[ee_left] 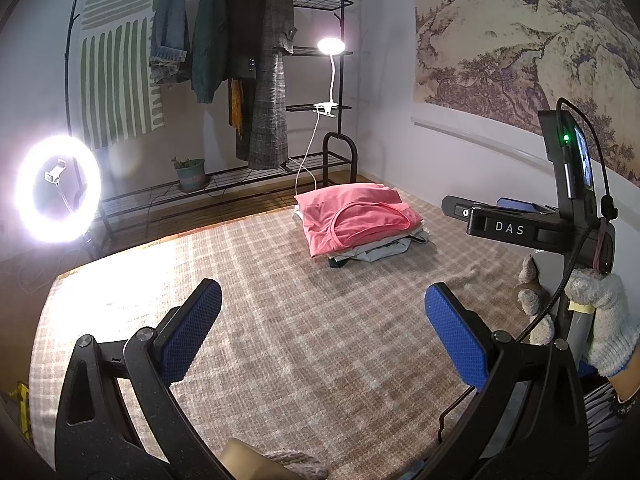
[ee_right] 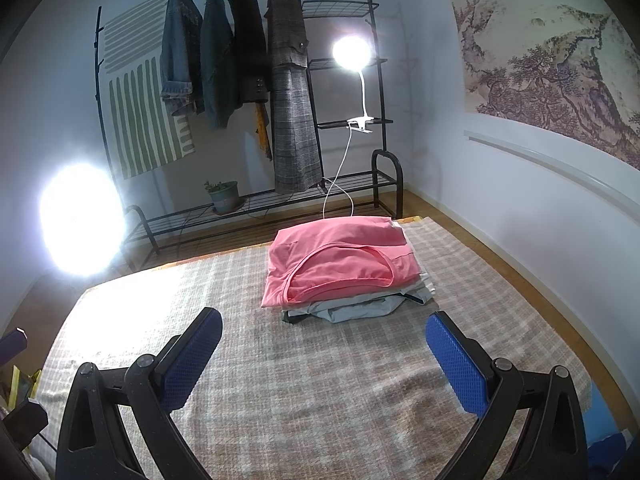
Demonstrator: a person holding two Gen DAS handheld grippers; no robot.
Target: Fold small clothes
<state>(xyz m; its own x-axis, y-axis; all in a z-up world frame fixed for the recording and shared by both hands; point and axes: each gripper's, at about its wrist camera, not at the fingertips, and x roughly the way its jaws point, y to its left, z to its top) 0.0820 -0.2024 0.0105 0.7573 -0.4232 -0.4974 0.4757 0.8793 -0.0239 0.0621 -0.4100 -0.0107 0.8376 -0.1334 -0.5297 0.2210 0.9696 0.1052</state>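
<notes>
A folded pink top (ee_left: 358,216) lies on top of a stack of folded clothes (ee_left: 380,249) at the far right of the plaid-covered table (ee_left: 280,320). It also shows in the right wrist view (ee_right: 340,264), on the same stack (ee_right: 360,309). My left gripper (ee_left: 323,330) is open and empty, well short of the stack. My right gripper (ee_right: 324,354) is open and empty, just in front of the stack. The right gripper's body shows in the left wrist view (ee_left: 560,224), held by a gloved hand (ee_left: 604,312).
A ring light (ee_left: 58,188) glares at the left. A black clothes rack (ee_left: 256,72) with hanging coats, a clip lamp (ee_left: 331,46) and a potted plant (ee_left: 190,172) stands behind the table. A white wall with a mural (ee_left: 520,40) runs along the right.
</notes>
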